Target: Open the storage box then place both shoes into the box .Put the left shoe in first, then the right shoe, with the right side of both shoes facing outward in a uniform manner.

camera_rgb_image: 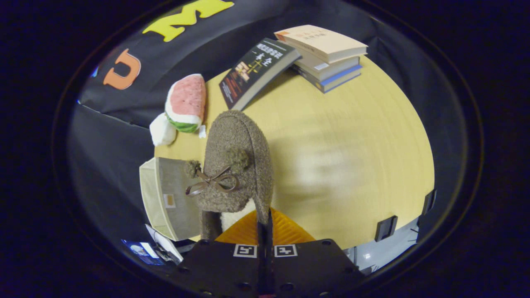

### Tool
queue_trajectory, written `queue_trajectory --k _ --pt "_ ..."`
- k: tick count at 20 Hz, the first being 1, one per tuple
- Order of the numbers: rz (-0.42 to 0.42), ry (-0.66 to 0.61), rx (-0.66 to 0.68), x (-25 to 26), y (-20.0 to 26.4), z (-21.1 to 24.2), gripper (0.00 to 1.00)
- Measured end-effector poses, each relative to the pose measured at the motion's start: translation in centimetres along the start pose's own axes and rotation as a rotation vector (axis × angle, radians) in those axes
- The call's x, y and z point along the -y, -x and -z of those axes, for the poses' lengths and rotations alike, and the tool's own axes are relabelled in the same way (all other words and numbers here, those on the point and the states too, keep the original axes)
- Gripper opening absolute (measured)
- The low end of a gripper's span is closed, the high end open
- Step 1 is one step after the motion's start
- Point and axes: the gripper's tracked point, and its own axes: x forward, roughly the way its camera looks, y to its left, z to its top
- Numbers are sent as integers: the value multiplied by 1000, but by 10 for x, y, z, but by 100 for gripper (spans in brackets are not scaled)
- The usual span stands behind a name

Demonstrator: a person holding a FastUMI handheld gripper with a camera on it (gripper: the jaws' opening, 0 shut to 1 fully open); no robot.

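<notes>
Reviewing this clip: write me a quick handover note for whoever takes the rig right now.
Gripper: fingers shut on the brown fuzzy shoe at its collar edge, holding it over the table.
Storage box: at the table's edge beside the held shoe, its lid already open; inside hidden from here.
Done: box opened, one shoe picked up; which shoe it is I cannot tell.
Left: put this shoe in the box; the other shoe's status is unknown.

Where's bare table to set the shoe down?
The gripper is shut on the brown shoe. Free: the wide tabletop beside the shoe, up to the book stack. Crowded: the side with the storage box, watermelon plush and black book.
</notes>
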Motion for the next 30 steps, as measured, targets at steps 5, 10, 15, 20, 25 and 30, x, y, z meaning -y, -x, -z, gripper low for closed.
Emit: queue_trajectory --k 5,10,15,20,25,30 --pt "-61 100 7 -103 13 9 1" --pt "-83 196 -26 -191 -2 33 1" --pt "-74 222 -82 -251 -42 66 1" --pt "60 175 -106 -260 -98 84 1" --pt "200 114 -72 -249 -133 82 1" --pt "350 110 -3 -241 -138 76 1"
